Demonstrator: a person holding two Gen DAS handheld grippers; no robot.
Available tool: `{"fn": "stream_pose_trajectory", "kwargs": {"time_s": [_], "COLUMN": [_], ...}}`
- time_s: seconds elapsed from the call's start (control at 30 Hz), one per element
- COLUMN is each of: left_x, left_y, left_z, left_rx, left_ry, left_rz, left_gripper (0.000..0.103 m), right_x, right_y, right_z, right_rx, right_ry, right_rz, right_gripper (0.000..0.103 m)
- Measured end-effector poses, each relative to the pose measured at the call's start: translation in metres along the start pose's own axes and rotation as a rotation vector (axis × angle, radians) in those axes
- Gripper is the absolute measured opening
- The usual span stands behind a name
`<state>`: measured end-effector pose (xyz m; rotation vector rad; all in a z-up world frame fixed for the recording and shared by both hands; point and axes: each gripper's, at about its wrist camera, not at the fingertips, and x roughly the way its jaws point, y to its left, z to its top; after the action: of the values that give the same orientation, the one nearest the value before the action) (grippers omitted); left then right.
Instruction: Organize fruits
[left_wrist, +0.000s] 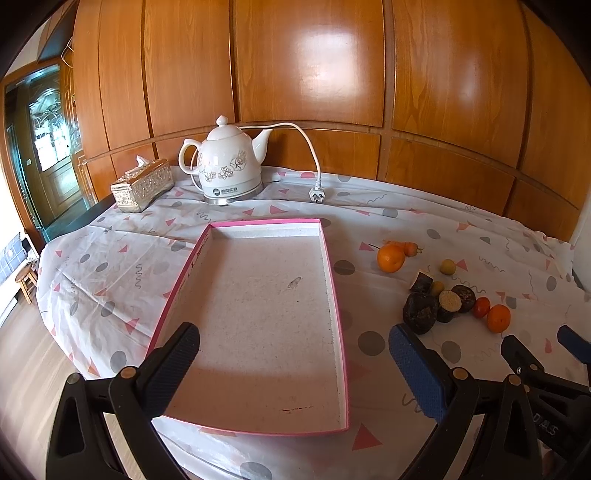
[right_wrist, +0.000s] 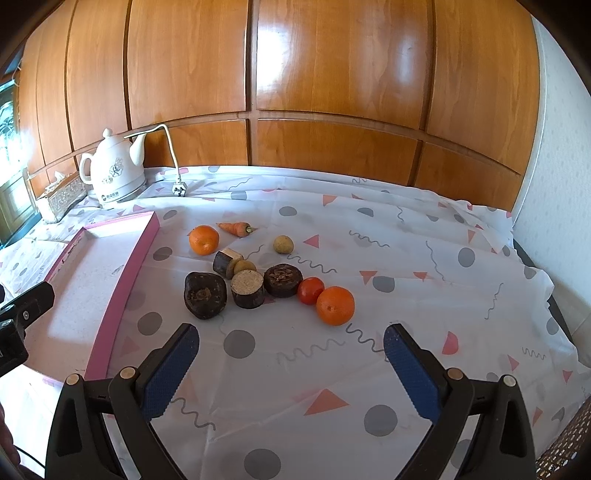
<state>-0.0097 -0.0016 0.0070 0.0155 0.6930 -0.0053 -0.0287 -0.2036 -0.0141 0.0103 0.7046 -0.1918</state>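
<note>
**Both claws wide apart, tray empty, fruit all on the cloth**

Left gripper (left_wrist: 293, 354) has its ribbed pads spread wide over the near end of the shallow pink-rimmed cardboard tray (left_wrist: 334, 280), nothing between them. The tray floor is speckled white, kind of grainy, with a small dark smudge near the middle. Right gripper (right_wrist: 291, 349) is spread just as wide with nothing in it, hanging over the thin white tablecloth (right_wrist: 406, 258), which is printed with grey dots, pink triangles and squiggles.

The pile sits at about 12 o'clock from the right claw: a glossy near orange (right_wrist: 335, 305) touching a small red tomato (right_wrist: 310, 290), then three dark stubby chunks (right_wrist: 247, 289) with rough cut faces, can't tell what they are. At 11 o'clock there's a second orange (right_wrist: 204, 240) and a little carrot (right_wrist: 234, 228). Two small yellowish round things (right_wrist: 283, 244), hard to make out.

At the back: a white ceramic kettle (left_wrist: 231, 166) with a flower print, its plug (left_wrist: 317, 194) lying loose, and an embossed silver tissue box (left_wrist: 142, 189). Shiny wood panelling (left_wrist: 306, 66) behind.
</note>
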Motion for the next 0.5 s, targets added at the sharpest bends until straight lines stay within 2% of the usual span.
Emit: {"fn": "stream_pose_trajectory", "kwargs": {"time_s": [0.5], "left_x": [-0.0053], "left_y": [-0.0017], "left_z": [0.0009], "left_rx": [0.007], "left_ry": [-0.011], "left_rz": [0.001], "left_gripper": [0.103], "right_x": [-0.002], "right_y": [-0.002], "right_z": [0.0001], "right_rx": [0.004], "right_ry": [-0.009], "right_rz": [-0.004], "right_gripper": [0.102]}}
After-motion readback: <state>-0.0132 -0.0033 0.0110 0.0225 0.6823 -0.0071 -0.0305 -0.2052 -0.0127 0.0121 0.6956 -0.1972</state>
